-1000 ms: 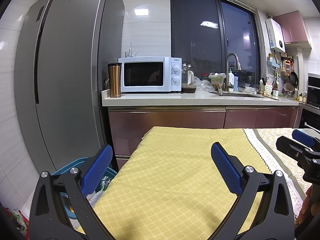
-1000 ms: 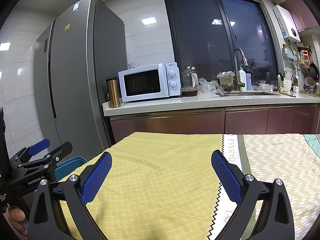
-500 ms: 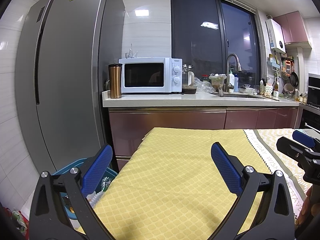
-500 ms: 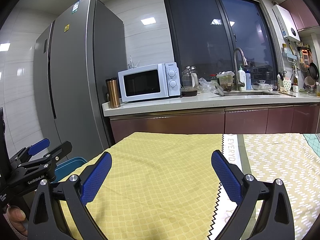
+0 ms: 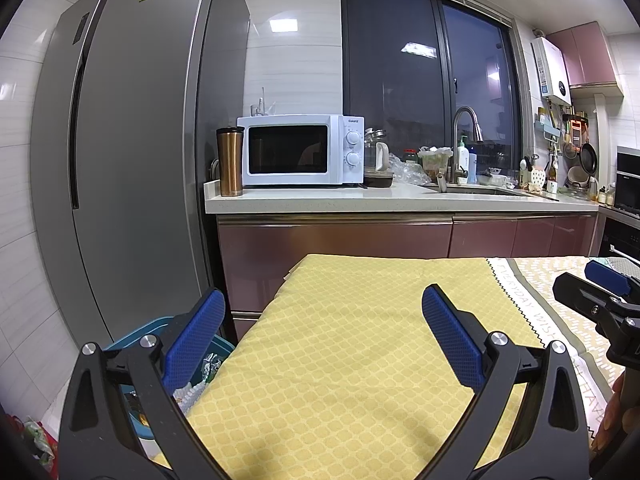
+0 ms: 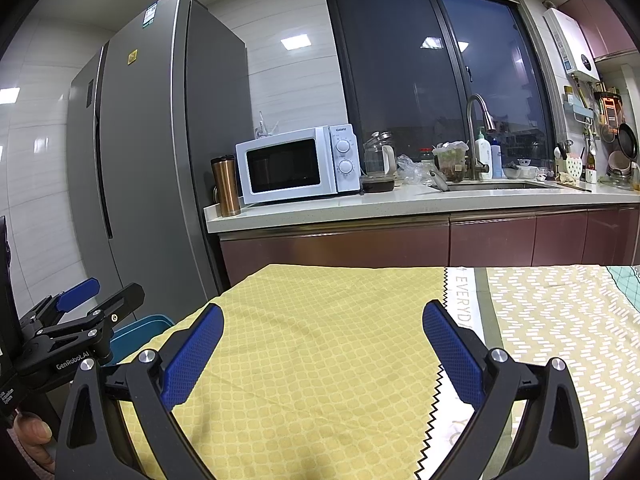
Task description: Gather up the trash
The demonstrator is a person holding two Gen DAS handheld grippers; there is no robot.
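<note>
My left gripper (image 5: pixel 322 328) is open above the yellow tablecloth (image 5: pixel 360 344), nothing between its blue pads. My right gripper (image 6: pixel 322 344) is open too, over the same yellow cloth (image 6: pixel 320 360). A teal bin (image 5: pixel 140 412) stands on the floor at the table's left edge, with crumpled wrappers (image 5: pixel 200 376) showing inside it behind my left finger. The same teal bin (image 6: pixel 138 330) shows in the right wrist view, beside the other gripper (image 6: pixel 80 308). I see no loose trash on the cloth.
A grey fridge (image 5: pixel 120 160) stands left of the counter (image 5: pixel 380 200), which carries a white microwave (image 5: pixel 300 150), a copper tumbler (image 5: pixel 230 162) and a sink with clutter. A patterned runner (image 6: pixel 560 320) covers the table's right part. A hand (image 6: pixel 34 436) holds the left tool.
The left wrist view has drifted slightly downward, so the counter and microwave sit a little higher in frame. Both grippers stay open and the right view is unchanged.
</note>
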